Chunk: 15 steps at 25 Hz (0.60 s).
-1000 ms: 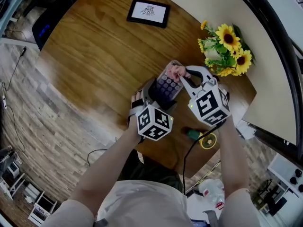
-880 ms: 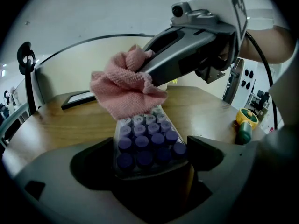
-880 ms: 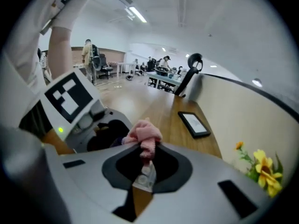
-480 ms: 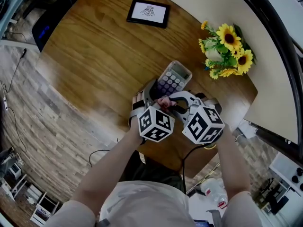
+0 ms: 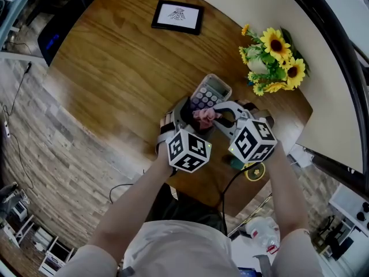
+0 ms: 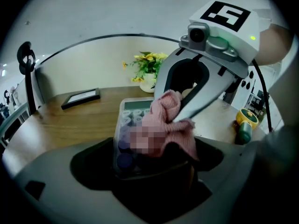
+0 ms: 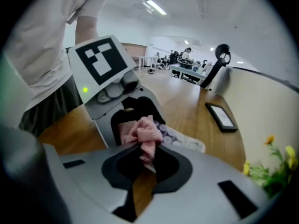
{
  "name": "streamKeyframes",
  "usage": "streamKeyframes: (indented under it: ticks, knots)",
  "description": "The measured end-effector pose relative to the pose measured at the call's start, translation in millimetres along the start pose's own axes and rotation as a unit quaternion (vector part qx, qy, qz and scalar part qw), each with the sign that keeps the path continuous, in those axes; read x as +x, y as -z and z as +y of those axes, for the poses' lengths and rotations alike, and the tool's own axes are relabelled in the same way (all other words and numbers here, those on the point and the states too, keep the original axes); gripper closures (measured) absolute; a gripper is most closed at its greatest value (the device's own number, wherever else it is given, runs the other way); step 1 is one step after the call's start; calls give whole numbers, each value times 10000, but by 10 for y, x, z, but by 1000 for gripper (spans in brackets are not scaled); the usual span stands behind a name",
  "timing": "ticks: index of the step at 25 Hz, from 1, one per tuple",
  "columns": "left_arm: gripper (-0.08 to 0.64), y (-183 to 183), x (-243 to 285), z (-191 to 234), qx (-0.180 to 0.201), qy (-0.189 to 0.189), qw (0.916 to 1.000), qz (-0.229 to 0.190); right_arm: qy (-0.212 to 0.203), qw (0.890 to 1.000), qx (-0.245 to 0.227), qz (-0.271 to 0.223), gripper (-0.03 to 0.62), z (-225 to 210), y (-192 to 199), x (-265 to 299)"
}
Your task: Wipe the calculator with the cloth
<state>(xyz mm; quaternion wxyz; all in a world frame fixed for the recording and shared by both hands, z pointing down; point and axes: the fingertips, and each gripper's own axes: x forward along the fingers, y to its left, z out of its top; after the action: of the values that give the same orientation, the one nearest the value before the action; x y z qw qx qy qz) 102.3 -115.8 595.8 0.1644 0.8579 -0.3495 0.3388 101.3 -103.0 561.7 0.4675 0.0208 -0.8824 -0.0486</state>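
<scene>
While the left gripper pins the calculator by its near end (display pointing to 1 o'clock), the right gripper, clamped on the pink cloth, has swept back up from 6 o'clock onto the keys. Wiping looks mid-stroke, with the display end still to do.

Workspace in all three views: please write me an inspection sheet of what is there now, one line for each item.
Surface: wooden table with a rounded edge.
Job's things: calculator on the table; pink cloth bunched on its keys.
Clutter: picture frame; sunflowers; small green and yellow thing near the table edge.
Grippers: left gripper shut on the calculator's near end; right gripper shut on the cloth.
Cables: black cable hangs from the right gripper; another cable lies on the floor.
Surroundings: plank-pattern floor; beige wall behind the table.
</scene>
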Motion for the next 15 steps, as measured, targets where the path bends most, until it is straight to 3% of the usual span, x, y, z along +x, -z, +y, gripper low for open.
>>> streamKeyframes:
  ticks: [5,7,11,15]
  knots:
    - [75,10,-8,-17,-32,14,10000,27,271,9990,255,228,544,-147,157,-73]
    - [75,7,-2,-9,-23,11,10000,21,631,9952,581,471,543,-315,333,-140]
    - [75,21,-6,-3,-11,27,10000,29,1620,9765,798,1173,549,-655,561,-373]
    - [75,57,-14,-35,-131,70,9997,172,2329,9547,1658,832,548,-769,389,-746]
